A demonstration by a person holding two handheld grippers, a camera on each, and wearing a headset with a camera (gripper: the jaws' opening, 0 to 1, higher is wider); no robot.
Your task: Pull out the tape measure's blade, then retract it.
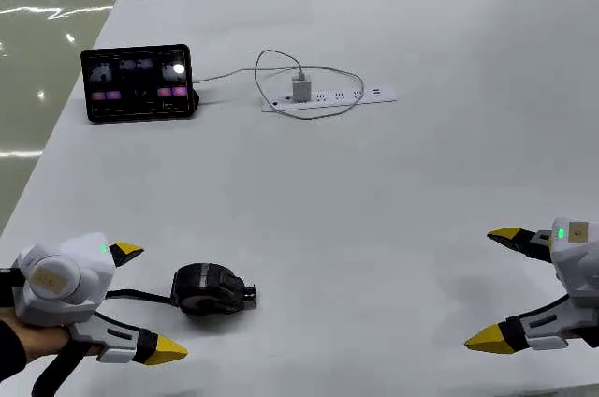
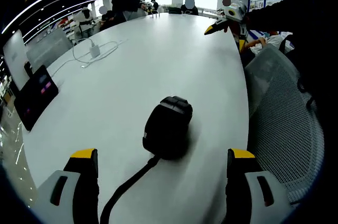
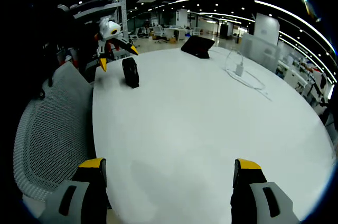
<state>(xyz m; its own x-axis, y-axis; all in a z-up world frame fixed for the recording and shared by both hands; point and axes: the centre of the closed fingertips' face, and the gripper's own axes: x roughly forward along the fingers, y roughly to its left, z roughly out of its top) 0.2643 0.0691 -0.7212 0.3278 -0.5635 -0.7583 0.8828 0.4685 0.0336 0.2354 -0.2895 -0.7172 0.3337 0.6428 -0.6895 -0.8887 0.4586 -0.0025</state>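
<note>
The black round tape measure [image 1: 211, 288] lies on the white worktop [image 1: 374, 191], just before the left hand-held gripper [image 1: 150, 301]; a black tablet [image 1: 138, 83] stands far behind.

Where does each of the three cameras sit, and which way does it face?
Head view: on the person's headset, looking down at the white table, black round tape measure, left gripper, right gripper, one hand.
Left gripper view: on the left gripper, facing along open jaws at the tape measure.
Right gripper view: on the right gripper, facing across the table between open jaws.
Shared: all show the tape measure.
</note>
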